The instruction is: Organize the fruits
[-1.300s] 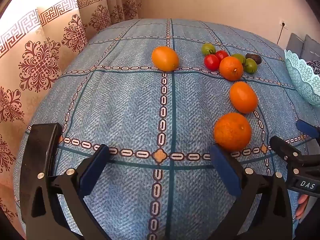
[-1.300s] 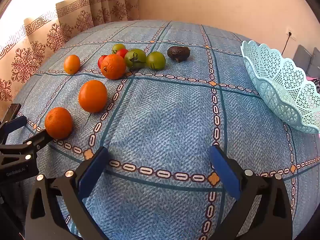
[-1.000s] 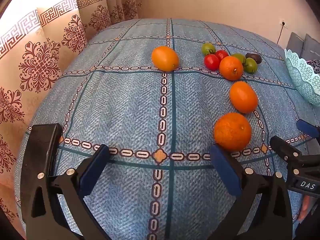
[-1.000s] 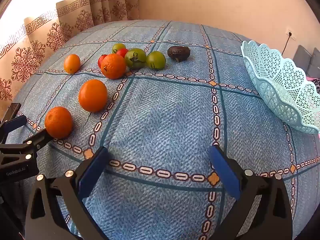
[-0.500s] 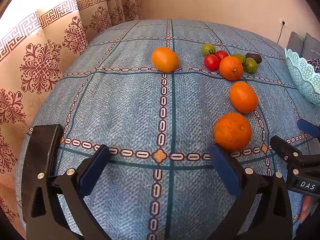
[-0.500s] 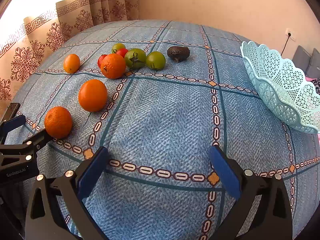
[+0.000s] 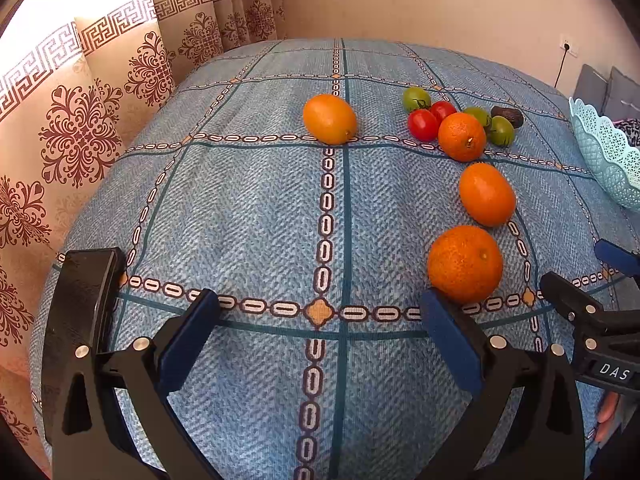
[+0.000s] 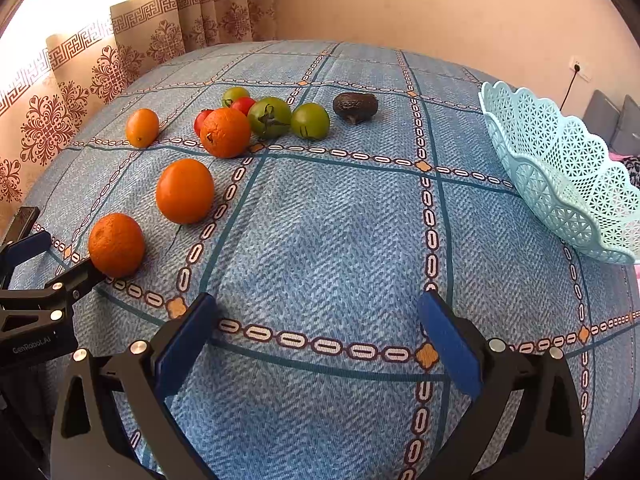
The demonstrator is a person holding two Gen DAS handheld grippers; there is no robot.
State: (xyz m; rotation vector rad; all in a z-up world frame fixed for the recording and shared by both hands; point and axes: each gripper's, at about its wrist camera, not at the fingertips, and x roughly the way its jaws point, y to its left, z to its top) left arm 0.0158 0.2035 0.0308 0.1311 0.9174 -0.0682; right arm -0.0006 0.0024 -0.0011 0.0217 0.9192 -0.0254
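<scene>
Several fruits lie on a blue patterned cloth. The nearest orange sits just ahead of my left gripper's right finger. Beyond it lie a second orange, a third orange, and a smaller orange off to the left. Red tomatoes, green tomatoes and a dark avocado cluster at the back. My left gripper is open and holds nothing. My right gripper is open too, over bare cloth.
A pale turquoise lattice basket stands tilted at the right edge. Patterned curtains hang along the left side and a plain wall is behind. A wall socket with a cable sits at the far right.
</scene>
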